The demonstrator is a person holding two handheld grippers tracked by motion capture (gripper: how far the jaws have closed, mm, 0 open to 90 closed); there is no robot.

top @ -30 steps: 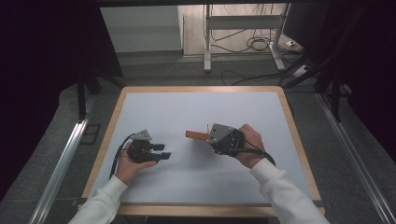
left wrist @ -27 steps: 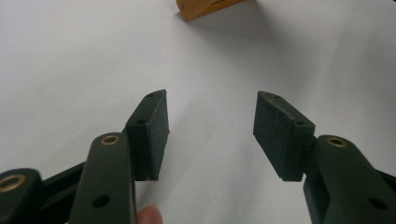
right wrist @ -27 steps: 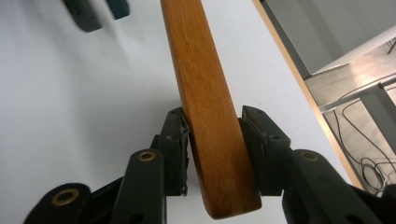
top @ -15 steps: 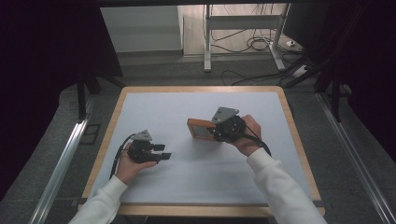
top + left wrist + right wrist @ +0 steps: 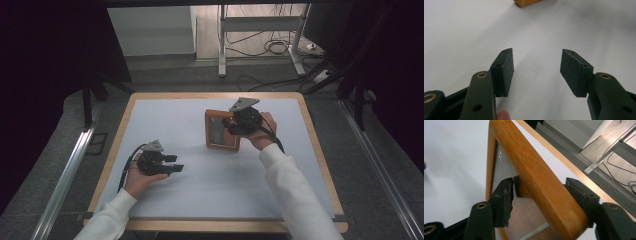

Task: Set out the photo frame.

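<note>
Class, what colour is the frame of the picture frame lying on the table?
Orange-brown wood, best seen on the picture frame in the right gripper view.

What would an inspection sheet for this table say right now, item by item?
Surface: white table top with wooden rim.
Job's things: wooden picture frame lying flat.
Clutter: nothing seen.
Grippers: left gripper open, nothing between its jaws; right gripper straddles the frame's edge, its jaws have just been opening, a gap shows at one pad.
Cables: one trails from each gripper; more on the floor beyond.
Surroundings: grey floor, metal stand, dark curtains.
</note>
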